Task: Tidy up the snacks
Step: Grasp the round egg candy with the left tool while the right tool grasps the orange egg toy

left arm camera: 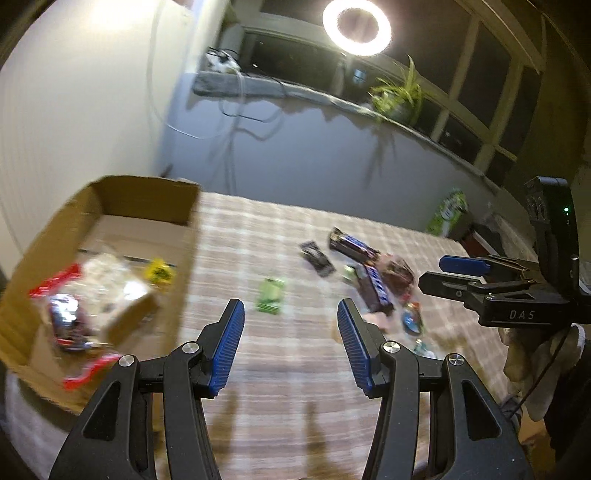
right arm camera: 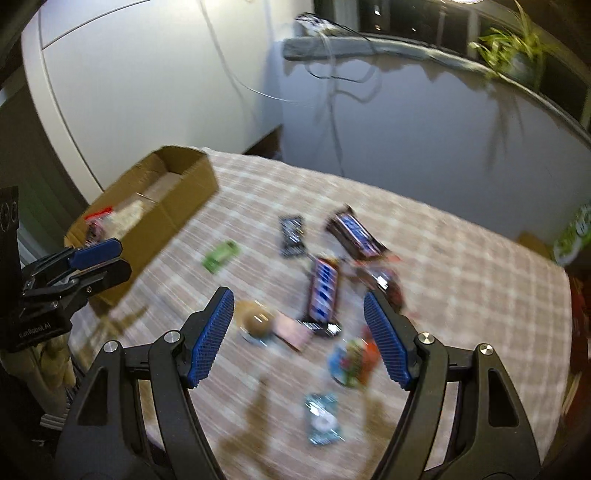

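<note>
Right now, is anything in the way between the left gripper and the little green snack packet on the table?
Nothing visible is. The open left gripper hangs above bare checked tablecloth, and the small green snack packet lies just ahead of it. The brown cardboard box sits off to the side.

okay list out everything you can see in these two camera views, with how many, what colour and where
cardboard box: one, brown, open, left end of the table, blurred red and clear packets inside
checked tablecloth: one, beige and white, covering the table
green packet: one, lying alone between box and pile
black packet: one, far edge of the pile
chocolate bars: two, brown with blue lettering, mid pile
other loose snacks: several, teal, orange, tan; too blurred to name, near end of the pile
potted plant: one, green, window sill
ring light: one, white, lit, by the window
left gripper: black, blue pads, open, empty
right gripper: same colours, open, empty, over the pile
</note>
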### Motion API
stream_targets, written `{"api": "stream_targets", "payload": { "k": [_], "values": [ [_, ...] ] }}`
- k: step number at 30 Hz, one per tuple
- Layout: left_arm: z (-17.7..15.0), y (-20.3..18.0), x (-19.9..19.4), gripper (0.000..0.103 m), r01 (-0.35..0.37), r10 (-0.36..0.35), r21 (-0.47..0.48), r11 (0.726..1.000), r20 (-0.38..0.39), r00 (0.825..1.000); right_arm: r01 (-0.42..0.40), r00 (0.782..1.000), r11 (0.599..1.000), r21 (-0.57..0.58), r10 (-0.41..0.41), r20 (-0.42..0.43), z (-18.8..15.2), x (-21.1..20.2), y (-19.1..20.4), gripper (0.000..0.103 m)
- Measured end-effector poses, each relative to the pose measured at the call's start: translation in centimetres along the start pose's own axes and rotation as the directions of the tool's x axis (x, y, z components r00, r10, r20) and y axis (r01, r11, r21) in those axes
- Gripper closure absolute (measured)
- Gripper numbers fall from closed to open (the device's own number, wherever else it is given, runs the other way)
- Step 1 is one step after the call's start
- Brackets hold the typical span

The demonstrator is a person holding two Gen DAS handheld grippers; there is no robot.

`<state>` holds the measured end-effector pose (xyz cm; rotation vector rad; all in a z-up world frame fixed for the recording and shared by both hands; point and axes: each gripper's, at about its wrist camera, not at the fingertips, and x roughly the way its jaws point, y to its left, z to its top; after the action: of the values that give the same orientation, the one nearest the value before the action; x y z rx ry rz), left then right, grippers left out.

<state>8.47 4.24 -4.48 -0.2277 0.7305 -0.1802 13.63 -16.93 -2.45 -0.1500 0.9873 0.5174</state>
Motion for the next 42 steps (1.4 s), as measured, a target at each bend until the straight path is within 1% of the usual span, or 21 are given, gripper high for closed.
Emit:
{"api": "stream_targets", "payload": {
  "k": [7,13,16,19,22,23,27,29,31,33,34,35,42],
  "values": [
    [-0.8,-2.8,2.9,0.053,0.056,-0.053,0.034,0.998,-0.076,0.996,0.021,0.999,0.999,0.046,-0.019,-0.046,-3.0,0.4,-3.2,0.027],
    [-1.4,-4.5,5.3,0.053,0.068,-0.06,0.058,0.996,-0.131,0.99,0.016,0.997,0.999,0.049,-0.013,-0.073,-4.3,1.4,-4.2,0.028],
    [-1.7,-5.0,6.3,0.054,0.07,-0.06,0.064,0.995,-0.156,0.986,0.007,0.996,0.999,0.045,-0.003,-0.087,-4.7,2.0,-4.3,0.032],
    [-1.9,-5.2,7.2,0.054,0.066,-0.053,0.071,0.995,-0.175,0.983,-0.002,0.995,0.999,0.044,0.006,-0.096,-4.9,2.6,-4.2,0.034],
    [-2.1,-5.3,8.1,0.054,0.059,-0.043,0.077,0.995,-0.194,0.98,-0.006,0.995,0.999,0.037,0.01,-0.103,-5.0,3.3,-4.0,0.038],
    [-2.2,-5.4,8.3,0.055,0.056,-0.039,0.079,0.995,-0.198,0.979,-0.006,0.995,0.999,0.036,0.01,-0.103,-5.0,3.5,-4.0,0.041],
    [-2.2,-5.6,9.4,0.056,0.043,-0.023,0.093,0.995,-0.215,0.976,-0.008,0.994,0.999,0.032,0.011,-0.108,-4.9,4.2,-3.8,0.044],
    [-2.2,-5.6,10.0,0.057,0.039,-0.016,0.098,0.994,-0.222,0.975,-0.006,0.993,1.0,0.027,0.009,-0.117,-4.8,4.5,-3.8,0.048],
    [-2.1,-5.8,10.2,0.057,0.036,-0.011,0.108,0.994,-0.22,0.975,-0.007,0.992,1.0,0.021,0.009,-0.122,-4.7,4.7,-3.7,0.051],
    [-2.0,-5.9,10.5,0.061,0.036,-0.01,0.113,0.993,-0.221,0.975,-0.007,0.992,1.0,0.02,0.009,-0.125,-4.6,4.9,-3.6,0.052],
    [-1.9,-6.0,10.6,0.066,0.033,-0.007,0.116,0.993,-0.22,0.975,-0.007,0.992,1.0,0.02,0.009,-0.129,-4.5,5.1,-3.6,0.056],
    [-1.9,-6.1,10.6,0.068,0.034,-0.007,0.12,0.992,-0.22,0.976,-0.01,0.991,1.0,0.021,0.012,-0.133,-4.6,5.2,-3.6,0.058],
    [-2.1,-6.5,10.4,0.072,0.037,-0.004,0.152,0.988,-0.209,0.978,-0.007,0.99,1.0,0.009,0.009,-0.137,-4.6,5.2,-3.2,0.061]
  ]
}}
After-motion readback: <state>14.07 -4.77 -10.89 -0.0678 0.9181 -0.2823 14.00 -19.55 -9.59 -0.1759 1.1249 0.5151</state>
